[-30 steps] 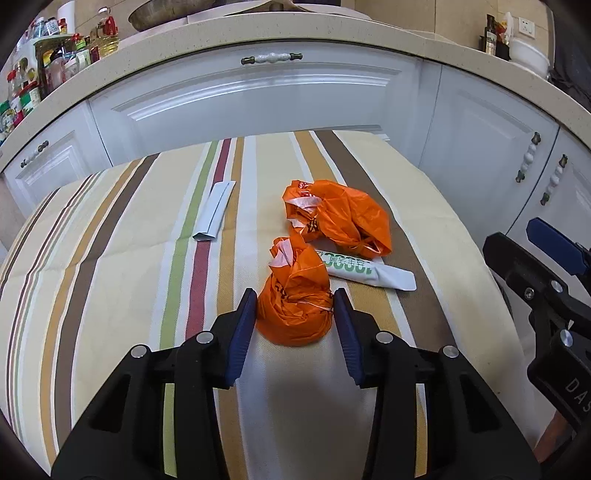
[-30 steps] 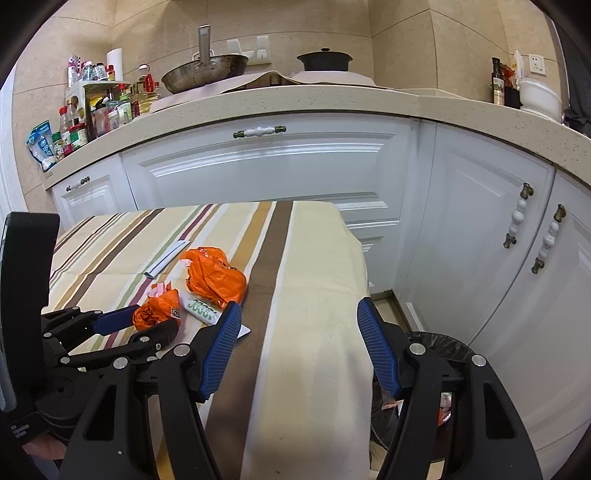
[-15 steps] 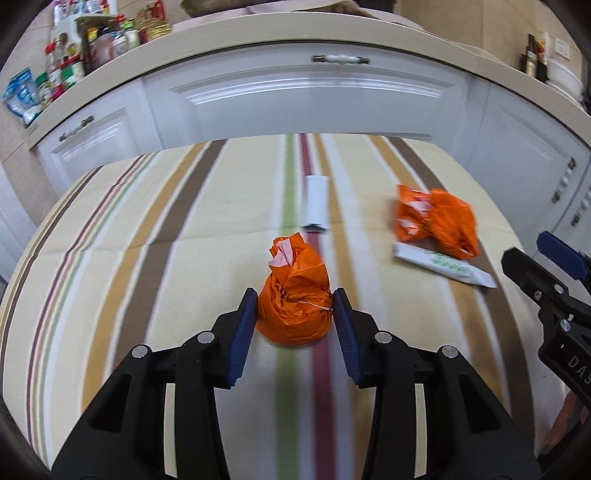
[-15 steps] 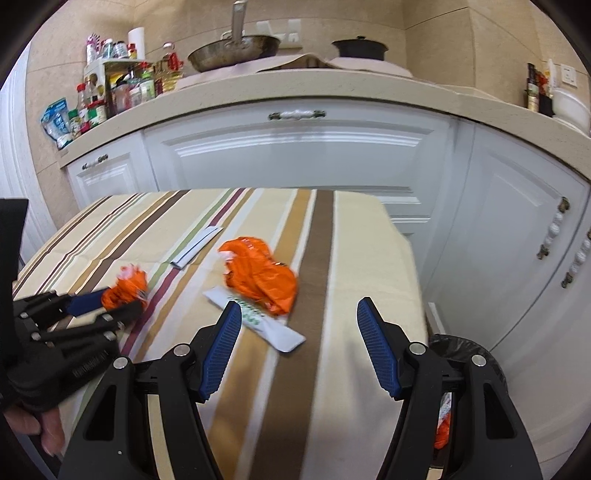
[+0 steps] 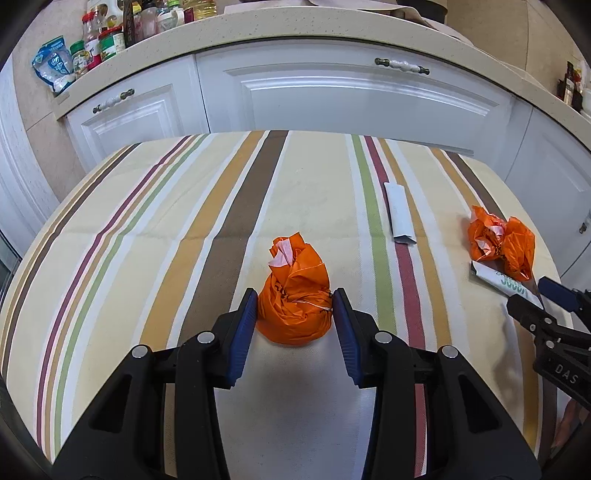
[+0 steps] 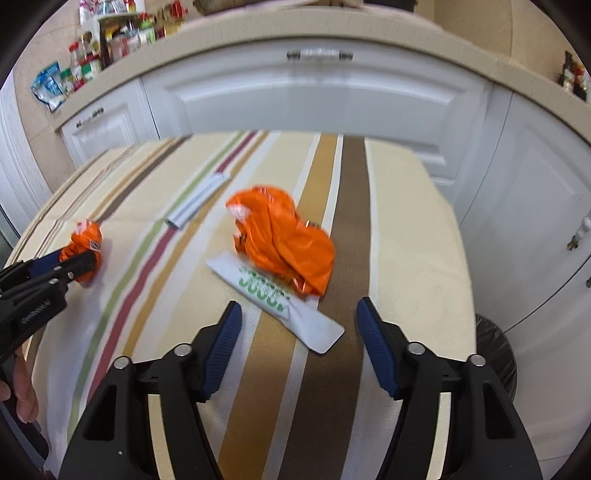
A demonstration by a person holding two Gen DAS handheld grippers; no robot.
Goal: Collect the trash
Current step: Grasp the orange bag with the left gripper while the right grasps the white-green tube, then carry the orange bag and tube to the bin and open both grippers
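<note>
Right wrist: blurred striped tablecloth (image 6: 402,229), seemingly white kitchen cabinets (image 6: 317,96) behind.

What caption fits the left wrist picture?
Left tool clamps a knotted orange bag above the striped tablecloth.

At your twelve o'clock runs a row of white cabinets (image 5: 354,99) under a speckled countertop (image 5: 295,35). Jars (image 5: 107,38) and a blue packet (image 5: 55,70) crowd the counter at eleven o'clock, and a striped tablecloth (image 5: 155,229) spreads below you.
</note>
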